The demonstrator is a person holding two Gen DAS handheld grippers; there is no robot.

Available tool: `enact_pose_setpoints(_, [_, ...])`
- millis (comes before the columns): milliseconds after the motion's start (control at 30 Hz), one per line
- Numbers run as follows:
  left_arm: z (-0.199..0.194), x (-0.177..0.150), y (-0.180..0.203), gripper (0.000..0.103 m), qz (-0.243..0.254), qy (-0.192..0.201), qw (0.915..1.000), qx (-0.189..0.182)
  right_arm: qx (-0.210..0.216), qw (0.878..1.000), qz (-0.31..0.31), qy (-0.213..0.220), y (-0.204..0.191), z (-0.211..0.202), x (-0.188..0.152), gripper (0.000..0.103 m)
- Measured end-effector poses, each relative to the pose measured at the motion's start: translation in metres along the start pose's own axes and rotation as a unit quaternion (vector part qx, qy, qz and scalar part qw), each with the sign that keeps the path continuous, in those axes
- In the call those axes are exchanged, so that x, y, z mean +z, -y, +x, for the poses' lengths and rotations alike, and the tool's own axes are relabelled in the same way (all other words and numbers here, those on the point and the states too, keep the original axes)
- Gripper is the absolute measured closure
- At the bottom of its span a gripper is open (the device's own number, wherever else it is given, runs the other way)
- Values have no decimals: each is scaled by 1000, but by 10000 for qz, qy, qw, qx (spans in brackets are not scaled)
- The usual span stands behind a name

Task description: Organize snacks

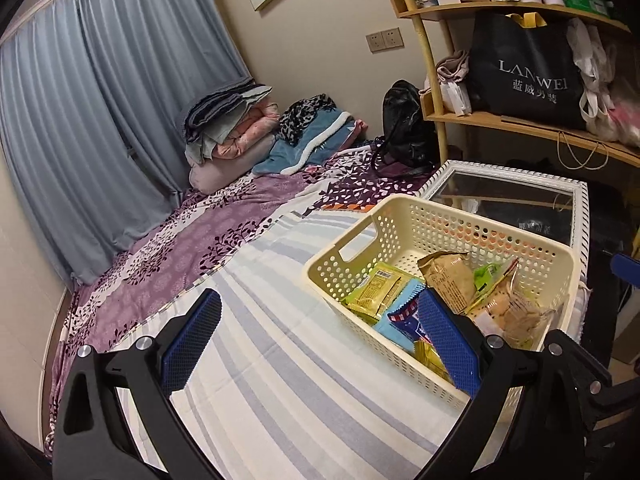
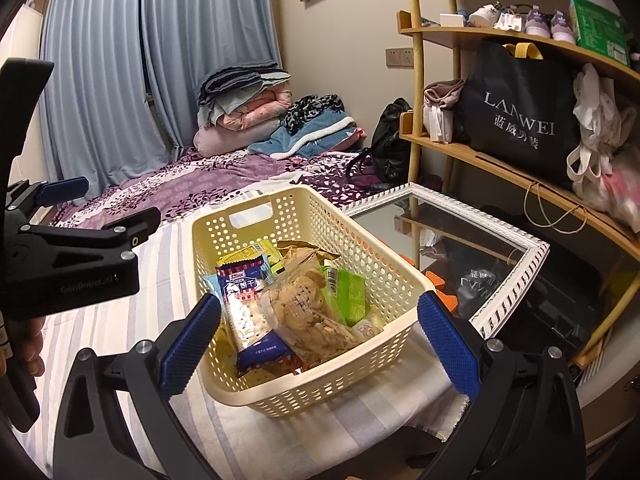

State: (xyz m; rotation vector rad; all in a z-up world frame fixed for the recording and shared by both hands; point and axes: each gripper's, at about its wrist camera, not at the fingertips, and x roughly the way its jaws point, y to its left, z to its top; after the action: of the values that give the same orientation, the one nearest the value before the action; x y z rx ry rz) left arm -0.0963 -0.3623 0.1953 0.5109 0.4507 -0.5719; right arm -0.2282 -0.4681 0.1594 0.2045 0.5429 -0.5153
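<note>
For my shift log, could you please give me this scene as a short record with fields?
Container: cream perforated plastic basket on the striped blue-and-white cloth
Contents: blue-and-red biscuit packet, clear bag of brown cookies, green packets
Left tongs: open, holding nothing, beside the basket
Right tongs: open, holding nothing, facing the basket
Neighbour: white-framed mirror lying flat beside the basket

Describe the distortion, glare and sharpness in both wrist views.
Left wrist view: fisheye bends the shelf and curtain into arcs, corners vignette black, the glass tabletop mirrors dim reflections, and the basket stays sharp. Right wrist view: same curvature; warm indoor light, soft shadows; the snack packets are crisp with mild sheen, and the left gripper is dark at the frame edge.
</note>
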Motion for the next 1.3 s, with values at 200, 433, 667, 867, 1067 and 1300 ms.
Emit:
enact_pose_setpoints(200, [-8,-5,-5,3,-159,-53,9998,-65,-21,10000,-54,-14,-2,-3,-2,5])
enact_pose_setpoints(433, [-6,-12,-5,3,-75,-160,9998,-94,98,9999,-103,-94,-5,-5,-5,5])
enact_pose_setpoints(667, [-5,-12,1,3,26,-168,9997,-149,148,9997,-151,-119,-8,-4,-6,5])
enact_pose_setpoints(867, [1,-14,2,3,41,-255,9995,-197,135,9995,-222,-178,-10,0,-7,5])
enact_pose_setpoints(1067, [6,-15,3,3,67,-301,9994,-166,180,9993,-255,-215,-12,4,-7,5])
enact_pose_setpoints(1300, [9,-16,5,3,128,-320,9993,-172,174,9992,-230,-259,-11,8,-8,5])
